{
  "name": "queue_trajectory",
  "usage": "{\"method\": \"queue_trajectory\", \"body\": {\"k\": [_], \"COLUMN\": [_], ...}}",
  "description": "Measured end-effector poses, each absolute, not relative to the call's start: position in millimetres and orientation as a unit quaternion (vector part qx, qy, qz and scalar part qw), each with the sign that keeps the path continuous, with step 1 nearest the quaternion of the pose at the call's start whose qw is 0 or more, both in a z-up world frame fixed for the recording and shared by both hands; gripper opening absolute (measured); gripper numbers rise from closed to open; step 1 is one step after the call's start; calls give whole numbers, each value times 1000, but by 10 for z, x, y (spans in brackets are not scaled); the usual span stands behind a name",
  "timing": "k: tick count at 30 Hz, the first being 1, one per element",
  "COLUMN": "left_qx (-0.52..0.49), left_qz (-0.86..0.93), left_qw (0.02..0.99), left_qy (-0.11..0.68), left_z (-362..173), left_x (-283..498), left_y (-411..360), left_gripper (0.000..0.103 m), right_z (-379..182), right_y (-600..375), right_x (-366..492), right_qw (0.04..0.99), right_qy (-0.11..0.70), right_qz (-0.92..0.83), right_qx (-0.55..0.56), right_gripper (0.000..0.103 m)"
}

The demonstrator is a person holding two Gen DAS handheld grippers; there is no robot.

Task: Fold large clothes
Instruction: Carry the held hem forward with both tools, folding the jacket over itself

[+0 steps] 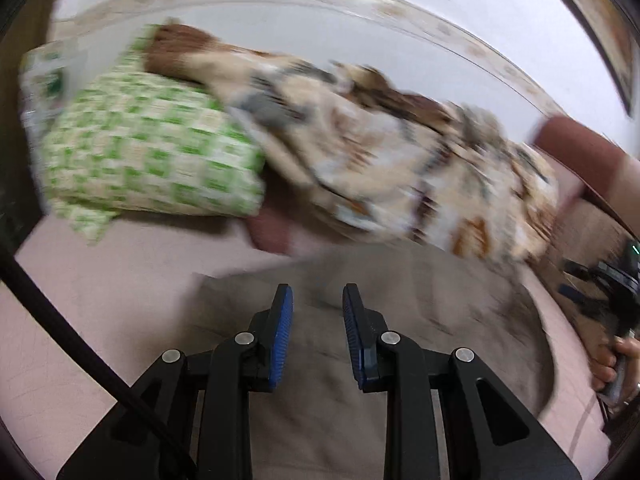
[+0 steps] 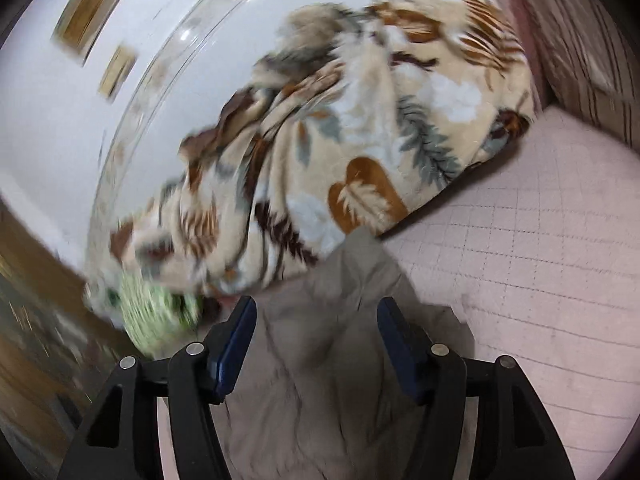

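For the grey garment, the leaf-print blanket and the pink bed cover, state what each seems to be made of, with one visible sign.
Grey garment: probably thin woven cloth, matte, with soft creases. Leaf-print blanket: likely plush fleece, with a fuzzy nap. Pink bed cover: quilted fabric, with a stitched grid.

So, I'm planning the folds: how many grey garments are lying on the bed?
1. The grey garment lies on the pink bedspread, in front of the leaf-print blanket. More could be hidden under that blanket.

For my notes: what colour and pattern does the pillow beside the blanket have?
The pillow has a green and white check pattern; the left wrist view shows it best.
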State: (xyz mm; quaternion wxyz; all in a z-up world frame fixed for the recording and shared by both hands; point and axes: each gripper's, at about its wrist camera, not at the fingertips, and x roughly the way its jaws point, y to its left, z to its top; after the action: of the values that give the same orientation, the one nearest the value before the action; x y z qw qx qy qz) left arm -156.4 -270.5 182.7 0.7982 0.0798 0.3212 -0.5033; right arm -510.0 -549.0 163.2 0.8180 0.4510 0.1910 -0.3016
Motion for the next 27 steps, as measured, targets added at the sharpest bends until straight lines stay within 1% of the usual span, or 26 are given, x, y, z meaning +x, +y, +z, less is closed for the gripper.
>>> {"method": "queue_trajectory", "body": {"k": [4,6,8,9,10,11,13,17,19,21,24,26,27], "left_qx": [146,179,204,213,218,219,217,206,209,190,156,148,145], "left_qz": [-537,-523,-502,-491,-489,-487,-486,-479,-469,-463,-486,-490,-488], "left_qw": [757,759,758,753,743,740,736,725,720,727,738,753,762], "left_qy": [343,343,362,383,403,409,418,450,466,470,441,413,400], "left_z": [1557,1396,1201,1064,930,850,731,643,626,727,938,1037,1076], "left_x": [-2055,-2163,-2123,-2053,-1983,-1927,-1863,-1768,-1744,-1745,-1851,-1961,-2013], "left_y": [-3093,-3282,-3467,-3563,-3643,-3673,-3746,-3886,-3955,-3902,-3587,-3303,-3146], "left_gripper": [25,25,25,25,27,27,27,27,27,26,27,32,37], "right_z": [1520,1354,1176,1119,1017,938,808,618,602,696,1022,1277,1346], "right_y": [-4998,-4856,-4797,-4797,-4808,-4834,-4919,-5135,-5201,-5202,-4974,-4675,-4568], "right_x": [-4732,-4525,-4359,-4310,-4230,-4185,-4171,-4139,-4148,-4188,-4410,-4639,-4724], "right_qw": [836,838,827,825,820,815,808,790,783,781,801,822,827], "right_qy": [284,324,359,368,387,400,408,431,437,434,394,362,354], "right_qz": [-317,-312,-334,-338,-343,-348,-348,-340,-335,-338,-341,-342,-347], "right_qx": [345,310,274,263,245,235,244,271,289,296,296,275,266], "right_gripper": [67,67,67,68,71,73,75,83,84,83,83,84,84]}}
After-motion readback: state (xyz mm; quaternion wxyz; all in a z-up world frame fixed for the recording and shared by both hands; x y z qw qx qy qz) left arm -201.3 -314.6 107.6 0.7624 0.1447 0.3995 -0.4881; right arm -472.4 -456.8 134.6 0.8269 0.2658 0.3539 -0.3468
